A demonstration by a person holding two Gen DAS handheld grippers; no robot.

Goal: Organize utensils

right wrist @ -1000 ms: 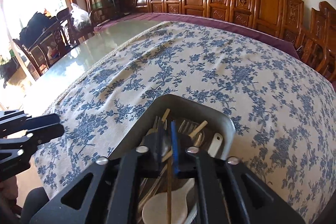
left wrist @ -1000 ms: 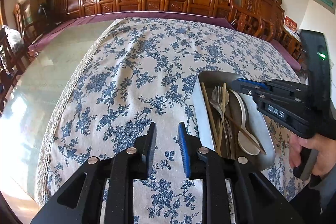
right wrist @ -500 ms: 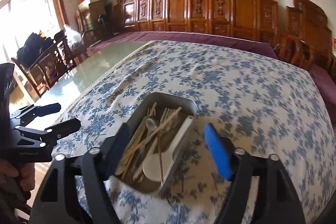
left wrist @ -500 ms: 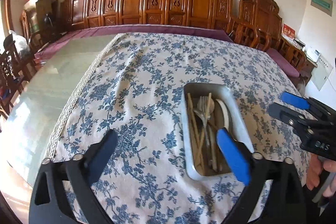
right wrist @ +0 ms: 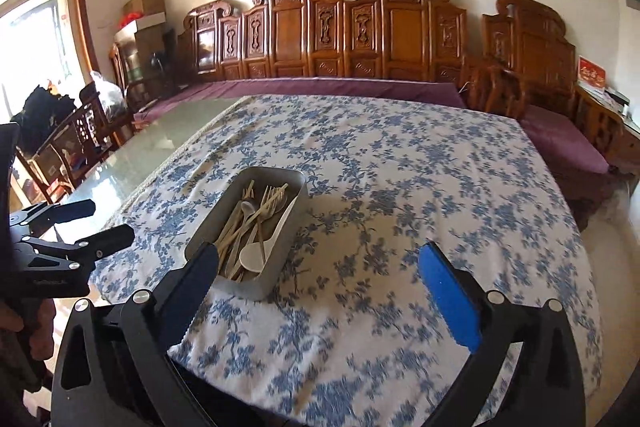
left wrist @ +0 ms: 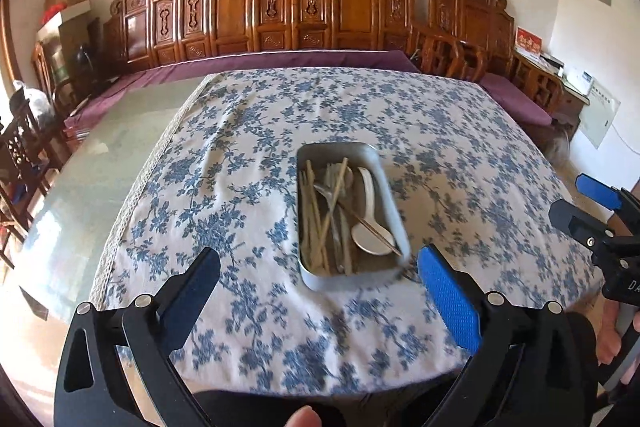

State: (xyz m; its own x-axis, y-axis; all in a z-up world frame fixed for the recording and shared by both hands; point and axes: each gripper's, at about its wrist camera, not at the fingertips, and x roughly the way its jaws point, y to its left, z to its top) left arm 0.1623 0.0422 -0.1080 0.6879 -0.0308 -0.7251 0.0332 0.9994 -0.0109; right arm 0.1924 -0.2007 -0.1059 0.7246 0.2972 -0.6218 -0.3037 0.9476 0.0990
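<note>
A grey metal tray [left wrist: 349, 146] lies on the blue-flowered tablecloth [left wrist: 248, 163] and holds several wooden chopsticks [left wrist: 316, 219], forks [left wrist: 326, 191] and a white spoon [left wrist: 370, 235]. My left gripper [left wrist: 318, 259] hangs open above the table's near edge, short of the tray, with nothing between its fingers. It also shows at the left of the right wrist view as the left gripper [right wrist: 108, 219]. My right gripper [right wrist: 318, 251] is back from the tray [right wrist: 280, 261]; its jaws are opening wide and hold nothing. The right gripper [left wrist: 572, 195] also shows at the right edge.
The cloth covers part of a glass-topped table [left wrist: 100, 167]. Carved wooden benches [left wrist: 304, 7] with purple cushions [right wrist: 320, 87] line the far wall. Dark chairs [right wrist: 72, 147] stand to the left. A fingertip [left wrist: 302, 417] shows at the bottom edge.
Both grippers went from nearly shut to wide open and pulled back and up from the tray. The right one left the utensils lying in the tray.
</note>
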